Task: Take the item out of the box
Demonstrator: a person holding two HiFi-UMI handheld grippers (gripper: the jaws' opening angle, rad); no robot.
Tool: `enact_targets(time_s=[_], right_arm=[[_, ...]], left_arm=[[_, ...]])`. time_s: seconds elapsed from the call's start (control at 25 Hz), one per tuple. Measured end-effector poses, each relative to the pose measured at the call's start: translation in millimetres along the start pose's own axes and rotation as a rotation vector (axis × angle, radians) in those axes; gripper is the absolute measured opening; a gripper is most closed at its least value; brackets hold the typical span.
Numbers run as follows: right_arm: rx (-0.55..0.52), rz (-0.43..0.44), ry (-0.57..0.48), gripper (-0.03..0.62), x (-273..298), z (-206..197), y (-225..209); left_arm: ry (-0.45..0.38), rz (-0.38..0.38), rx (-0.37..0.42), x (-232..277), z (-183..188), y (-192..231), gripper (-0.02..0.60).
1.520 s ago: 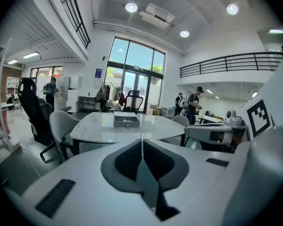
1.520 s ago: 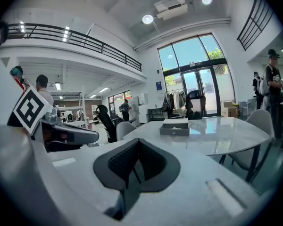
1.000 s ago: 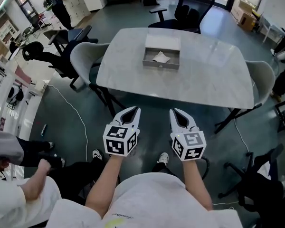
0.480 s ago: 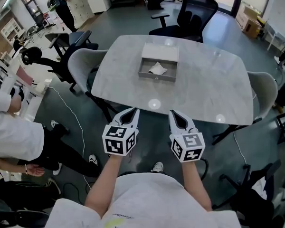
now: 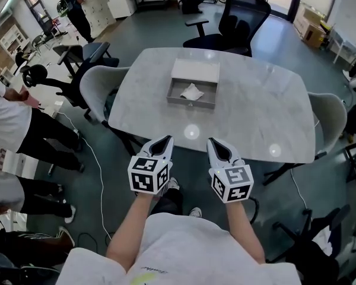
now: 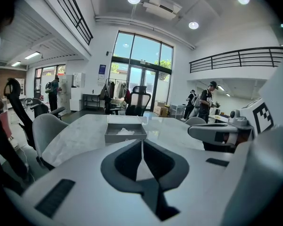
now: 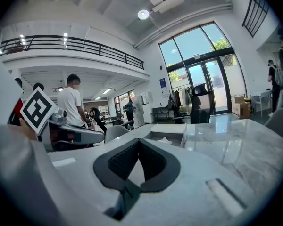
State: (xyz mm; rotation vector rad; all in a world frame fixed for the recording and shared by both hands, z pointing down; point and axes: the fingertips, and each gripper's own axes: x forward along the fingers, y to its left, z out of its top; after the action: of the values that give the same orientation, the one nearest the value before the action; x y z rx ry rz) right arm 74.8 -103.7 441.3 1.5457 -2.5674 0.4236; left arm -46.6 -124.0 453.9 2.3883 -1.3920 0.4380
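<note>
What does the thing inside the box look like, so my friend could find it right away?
Find the big pale marble table in the middle of the room. Toward its far side sits a shallow grey box, open on top. Inside it lies a small white crumpled item, like scrunched paper; it is the only thing in the box and much whiter than the grey walls around it.

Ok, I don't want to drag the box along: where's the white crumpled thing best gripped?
The white crumpled thing lies low inside the open-topped box, with walls all round. So probably come from straight above and pinch its raised middle.
</note>
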Motion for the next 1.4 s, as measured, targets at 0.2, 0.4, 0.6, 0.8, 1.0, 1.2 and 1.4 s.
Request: enact_targets(time_s=[0.2, 0.4, 0.6, 0.8, 1.0, 1.2, 1.4], right_arm=[[-0.002, -0.003, 0.007, 0.005, 21.4, 2.3, -14.3], [-0.005, -0.012, 0.022, 0.003, 50.7, 4.8, -35.4], [0.001, -0.037, 0.039, 0.003, 85.6, 11.9, -55.4], [0.012, -0.082, 0.051, 0.003, 122.3, 24.7, -78.0], [0.027, -0.133, 0.063, 0.003, 150.9, 32.4, -96.5], [0.043, -0.185, 0.081, 0.003, 176.9, 36.9, -111.2], [0.059, -0.241, 0.098, 0.004, 190.5, 34.3, -123.1]], left_arm=[[-0.002, -0.012, 0.003, 26.7, 8.6, 7.5, 0.018], [0.013, -0.028, 0.022, 64.8, 18.0, 19.6, 0.018], [0.051, -0.081, 0.06, 106.8, 30.6, 32.0, 0.018], [0.099, -0.146, 0.153, 155.8, 50.2, 45.9, 0.02], [0.181, -0.231, 0.223, 202.3, 56.5, 54.2, 0.02], [0.266, -0.328, 0.291, 242.5, 56.2, 55.1, 0.021], [0.336, -0.4, 0.363, 277.2, 46.3, 56.2, 0.021]])
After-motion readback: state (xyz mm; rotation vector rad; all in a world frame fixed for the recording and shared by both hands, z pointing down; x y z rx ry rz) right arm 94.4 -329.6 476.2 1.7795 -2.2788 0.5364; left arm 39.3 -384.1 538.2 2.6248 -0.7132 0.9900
